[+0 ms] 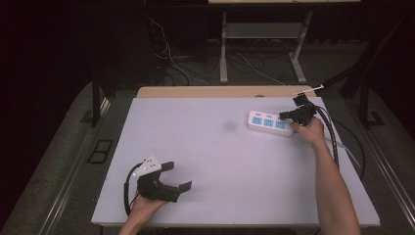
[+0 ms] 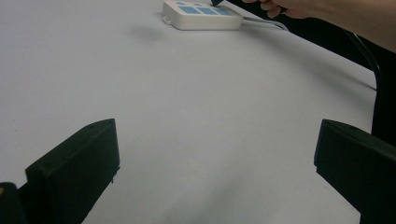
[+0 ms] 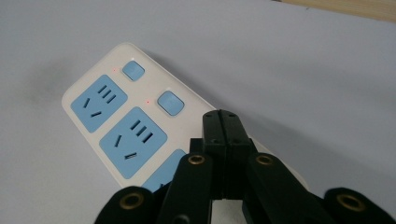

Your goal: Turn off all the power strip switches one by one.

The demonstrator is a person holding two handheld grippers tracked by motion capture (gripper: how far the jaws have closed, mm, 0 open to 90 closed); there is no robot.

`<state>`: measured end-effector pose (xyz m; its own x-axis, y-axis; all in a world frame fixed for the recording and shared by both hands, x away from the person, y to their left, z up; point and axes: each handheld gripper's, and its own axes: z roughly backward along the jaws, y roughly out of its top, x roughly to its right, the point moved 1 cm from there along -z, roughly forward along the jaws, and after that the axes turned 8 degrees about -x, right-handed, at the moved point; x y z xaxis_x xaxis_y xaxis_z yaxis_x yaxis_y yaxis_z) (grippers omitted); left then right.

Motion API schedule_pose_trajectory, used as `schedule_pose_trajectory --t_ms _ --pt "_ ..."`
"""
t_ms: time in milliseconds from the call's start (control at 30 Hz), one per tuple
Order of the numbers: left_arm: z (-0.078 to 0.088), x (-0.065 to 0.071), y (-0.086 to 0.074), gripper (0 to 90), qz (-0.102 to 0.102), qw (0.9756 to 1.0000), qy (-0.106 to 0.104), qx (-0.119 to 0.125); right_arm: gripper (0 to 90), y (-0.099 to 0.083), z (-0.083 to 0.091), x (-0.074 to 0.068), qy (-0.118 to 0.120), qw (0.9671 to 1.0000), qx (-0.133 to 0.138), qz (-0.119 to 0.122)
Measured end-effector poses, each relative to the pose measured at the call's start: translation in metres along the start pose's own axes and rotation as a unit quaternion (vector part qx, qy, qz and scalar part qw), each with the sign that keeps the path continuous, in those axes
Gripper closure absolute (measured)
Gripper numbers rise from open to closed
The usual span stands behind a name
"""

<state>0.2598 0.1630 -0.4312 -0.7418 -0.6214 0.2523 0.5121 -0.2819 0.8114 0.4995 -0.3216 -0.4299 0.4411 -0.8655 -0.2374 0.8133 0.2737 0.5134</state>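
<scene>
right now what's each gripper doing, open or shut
Left gripper: open, holding nothing, above the white table.
Right gripper: shut, empty, tips over the white power strip with blue sockets.

High view looks down overhead; both gripper views, low and close, share the power strip [image 3: 140,116].

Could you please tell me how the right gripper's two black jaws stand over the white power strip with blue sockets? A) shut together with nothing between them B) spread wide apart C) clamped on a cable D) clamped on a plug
A: the right gripper has its jaws pressed together, empty, over the white power strip with blue sockets.
</scene>
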Motion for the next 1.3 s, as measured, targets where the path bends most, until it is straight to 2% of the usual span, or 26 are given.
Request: schedule_pose_trajectory --t_ms 200,333,567,700,1167,1233,1300 --pt "0.0002 0.0009 -0.0002 0.0 -0.002 1.0000 -0.002 -0.001 90.0 0.0009 -0.0001 -0.0027 -0.010 0.9999 -0.004 -0.003" --pt "0.0004 0.0013 0.0000 0.0 -0.002 1.0000 -0.002 -0.002 90.0 -0.0028 -0.0006 -0.0012 -0.001 0.9997 0.010 -0.022" --pt "0.0013 0.0013 -0.0003 0.0 -0.004 1.0000 -0.003 -0.001 90.0 -0.0024 -0.0013 -0.0036 -0.012 0.9998 0.007 -0.015" --pt "0.0010 0.0005 -0.0001 0.0 -0.003 1.0000 -0.003 -0.001 90.0 -0.0034 -0.0012 -0.0032 -0.009 0.9998 0.010 -0.015" --pt "0.0011 -0.0005 -0.0001 0.0 -0.001 1.0000 -0.002 0.000 90.0 -0.0017 -0.0007 -0.0053 -0.022 0.9997 0.005 0.013" --pt "0.0014 -0.0006 0.0000 0.0 0.000 1.0000 -0.002 0.001 90.0 -0.0006 0.0033 -0.0056 -0.017 0.9997 0.014 0.013" --pt "0.0014 -0.0008 -0.0001 0.0 0.000 1.0000 -0.001 0.000 90.0 0.0011 0.0054 -0.0060 -0.021 0.9995 0.003 0.022"
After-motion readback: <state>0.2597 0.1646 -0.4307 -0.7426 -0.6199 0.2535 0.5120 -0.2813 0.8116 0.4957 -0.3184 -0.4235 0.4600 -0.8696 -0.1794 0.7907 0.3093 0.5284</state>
